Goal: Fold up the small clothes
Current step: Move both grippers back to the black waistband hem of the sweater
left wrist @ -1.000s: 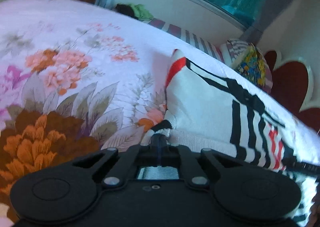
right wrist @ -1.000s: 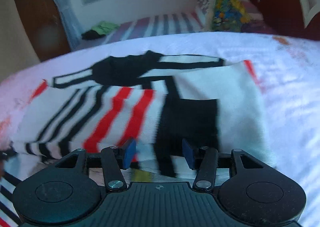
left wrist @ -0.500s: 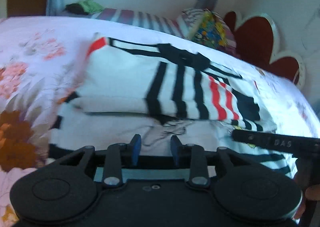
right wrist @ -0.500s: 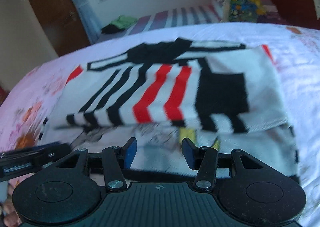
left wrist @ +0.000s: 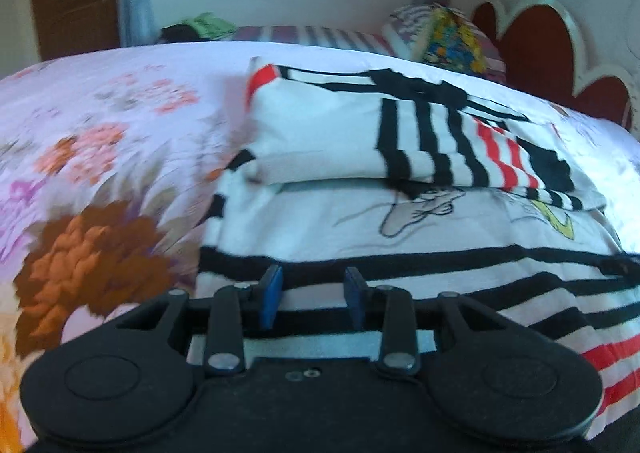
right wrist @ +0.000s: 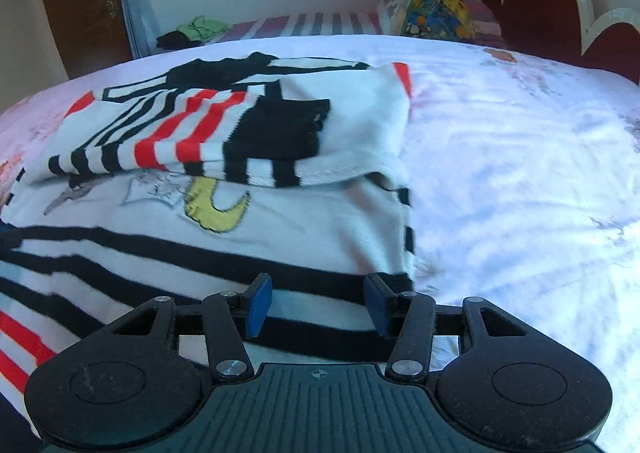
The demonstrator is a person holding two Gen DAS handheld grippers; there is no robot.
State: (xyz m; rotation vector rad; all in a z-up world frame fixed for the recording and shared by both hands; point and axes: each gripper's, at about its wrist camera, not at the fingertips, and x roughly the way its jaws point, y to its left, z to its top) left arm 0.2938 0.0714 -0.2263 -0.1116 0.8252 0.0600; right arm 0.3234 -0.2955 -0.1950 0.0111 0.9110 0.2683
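Both your grippers, left (left wrist: 311, 295) and right (right wrist: 316, 304), hung empty, jaws parted, over the shirt's (right wrist: 224, 237) near hem, ready to fold it.

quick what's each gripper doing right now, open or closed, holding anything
Left hand-held gripper: open, holding nothing, over the striped shirt.
Right hand-held gripper: open, holding nothing, over the shirt's near hem.

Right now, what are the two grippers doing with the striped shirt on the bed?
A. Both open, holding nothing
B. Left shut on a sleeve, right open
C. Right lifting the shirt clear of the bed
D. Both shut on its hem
A: the left gripper and right gripper both show a clear gap between their blue pads, with the striped shirt lying loose on the bed.
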